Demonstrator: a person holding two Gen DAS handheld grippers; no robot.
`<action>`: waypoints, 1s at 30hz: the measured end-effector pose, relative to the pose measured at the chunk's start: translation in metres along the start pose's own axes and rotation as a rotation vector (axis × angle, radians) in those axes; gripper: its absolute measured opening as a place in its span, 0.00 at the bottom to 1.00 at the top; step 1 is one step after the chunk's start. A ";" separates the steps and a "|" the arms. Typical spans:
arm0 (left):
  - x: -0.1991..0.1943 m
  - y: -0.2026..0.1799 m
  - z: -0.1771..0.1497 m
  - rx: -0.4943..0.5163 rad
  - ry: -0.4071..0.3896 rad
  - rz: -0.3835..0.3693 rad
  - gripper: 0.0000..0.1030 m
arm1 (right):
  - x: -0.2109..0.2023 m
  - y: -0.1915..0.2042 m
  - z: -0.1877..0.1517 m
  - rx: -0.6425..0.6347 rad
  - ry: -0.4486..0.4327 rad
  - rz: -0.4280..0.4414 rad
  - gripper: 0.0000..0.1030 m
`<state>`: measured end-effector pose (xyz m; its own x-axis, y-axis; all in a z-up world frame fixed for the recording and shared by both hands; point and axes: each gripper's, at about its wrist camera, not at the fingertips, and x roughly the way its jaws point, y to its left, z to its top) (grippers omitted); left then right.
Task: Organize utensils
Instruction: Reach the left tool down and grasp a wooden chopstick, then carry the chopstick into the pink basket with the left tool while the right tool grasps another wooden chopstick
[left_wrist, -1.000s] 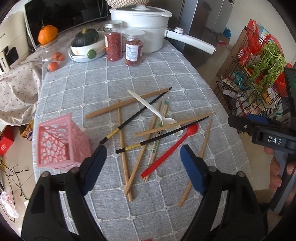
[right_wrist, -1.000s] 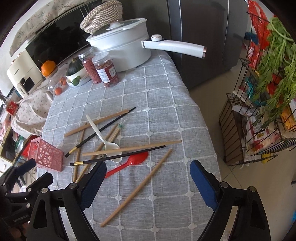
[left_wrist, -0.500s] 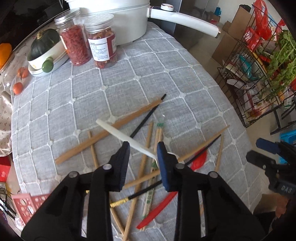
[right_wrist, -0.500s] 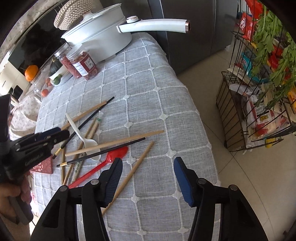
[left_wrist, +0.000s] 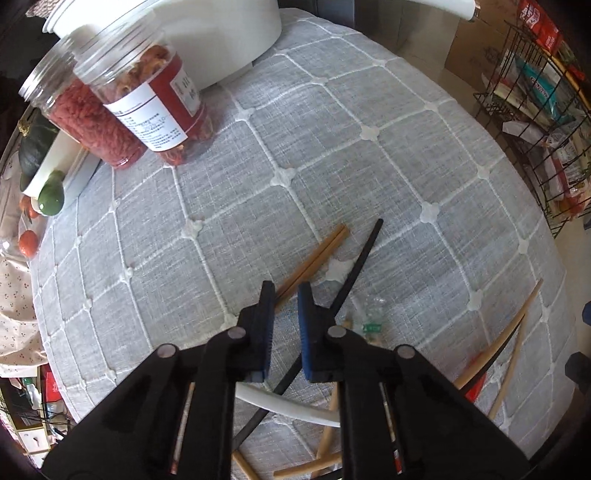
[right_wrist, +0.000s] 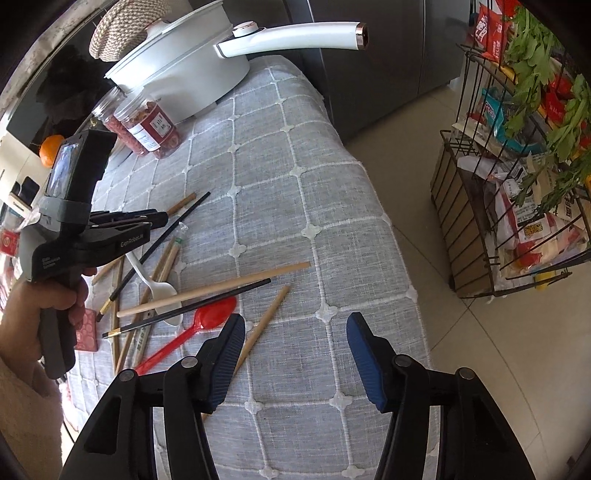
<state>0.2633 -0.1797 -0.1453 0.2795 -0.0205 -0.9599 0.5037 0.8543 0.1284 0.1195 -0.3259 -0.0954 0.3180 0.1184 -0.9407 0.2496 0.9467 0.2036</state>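
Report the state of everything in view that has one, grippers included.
left gripper, jaws closing around a wooden chopstick, not visibly clamped yet.
right gripper, open, nothing between its jaws.
white pot, lid on.
labelled jar, upright, closed.

The left gripper (left_wrist: 285, 291), jaws closing, straddles what looks like a tan wooden chopstick pair (left_wrist: 320, 255) on the grey quilted tablecloth (left_wrist: 369, 166).
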 end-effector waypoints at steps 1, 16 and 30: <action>0.000 0.002 0.000 -0.002 0.006 -0.014 0.13 | 0.000 0.001 -0.001 0.000 0.001 0.003 0.57; 0.007 0.031 -0.003 -0.095 0.000 -0.049 0.23 | 0.005 0.006 -0.003 -0.014 0.014 0.011 0.57; -0.098 0.068 -0.031 -0.165 -0.243 0.006 0.05 | 0.011 0.015 -0.001 -0.011 0.030 0.035 0.57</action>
<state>0.2444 -0.1031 -0.0500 0.4799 -0.1217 -0.8688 0.3670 0.9274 0.0728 0.1255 -0.3105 -0.1031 0.2984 0.1602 -0.9409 0.2284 0.9452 0.2334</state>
